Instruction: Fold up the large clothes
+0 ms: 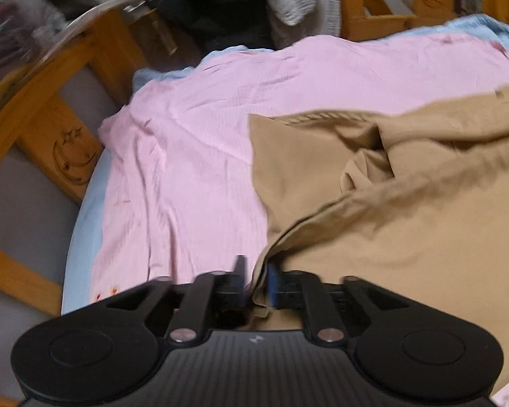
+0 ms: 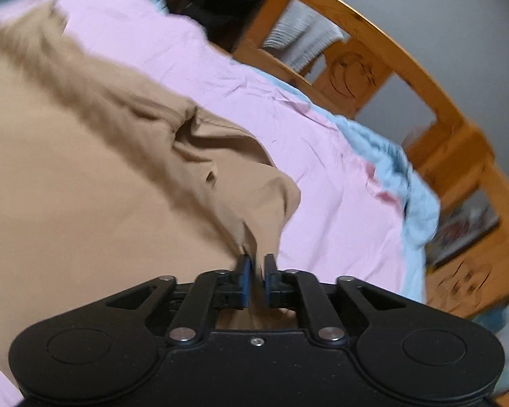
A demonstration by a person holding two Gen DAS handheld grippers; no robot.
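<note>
Both tongs letting go of the tan garment (image 1: 407,210)

Your left tongs (image 1: 256,285) and right tongs (image 2: 257,279) stand released, cloth between them; it could snag a pad and drag the fold.

A home bedroom: wooden bed frame (image 2: 383,68), pink sheet (image 1: 193,142), heaped clothes (image 1: 220,3).

My view: garment (image 1: 407,203) spread on the sheet (image 1: 193,142); sheet over a bed; wooden bed frame (image 1: 68,78) at its left and far edges; clothes pile (image 1: 220,6) behind.
</note>
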